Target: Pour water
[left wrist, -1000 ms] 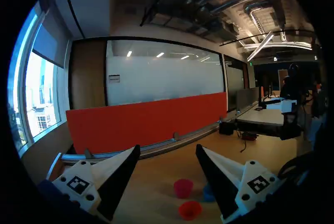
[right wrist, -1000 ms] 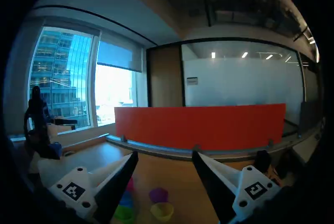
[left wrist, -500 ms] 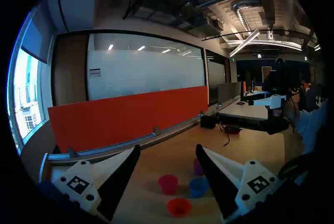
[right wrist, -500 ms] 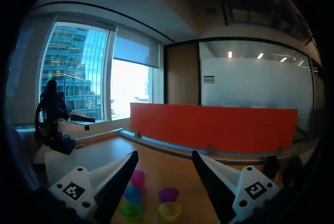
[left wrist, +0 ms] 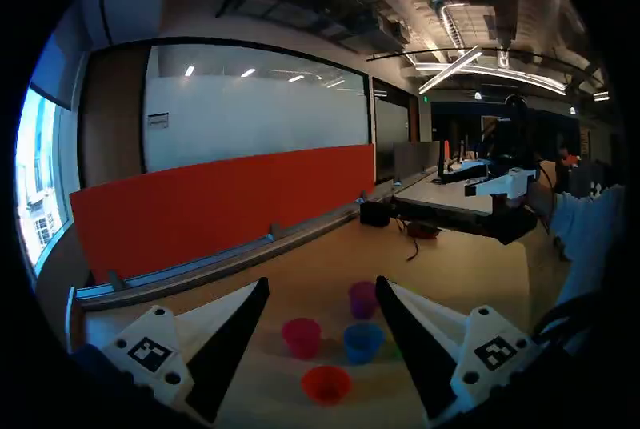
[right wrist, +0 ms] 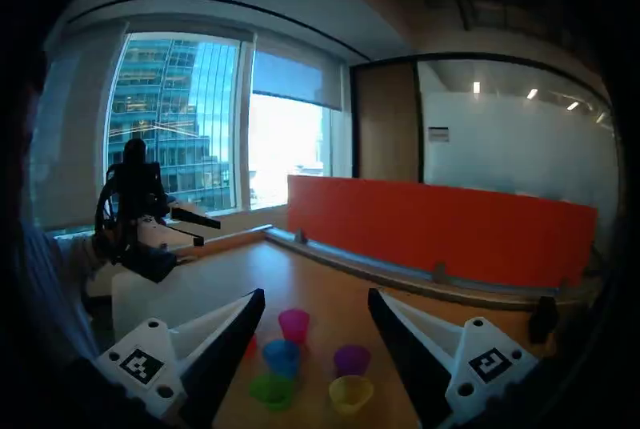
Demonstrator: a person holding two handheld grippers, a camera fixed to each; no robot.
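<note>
Both cameras were tipped down over the last second, so more of the table (left wrist: 456, 269) was brought into view. The blue cup (left wrist: 362, 341) and its neighbours were seen just ahead. The left gripper (left wrist: 320, 280) and right gripper (right wrist: 315, 291) were held wide apart and empty. The approach was judged barely begun.

No words or numbers can be read. The fingers (left wrist: 200, 333) of the left gripper (left wrist: 320, 280) and the right gripper (right wrist: 314, 293) carry square black-and-white marks (left wrist: 150, 354), with no letters. A small white sign (left wrist: 158, 120) on the glass wall (left wrist: 256, 117) is too small to read
</note>
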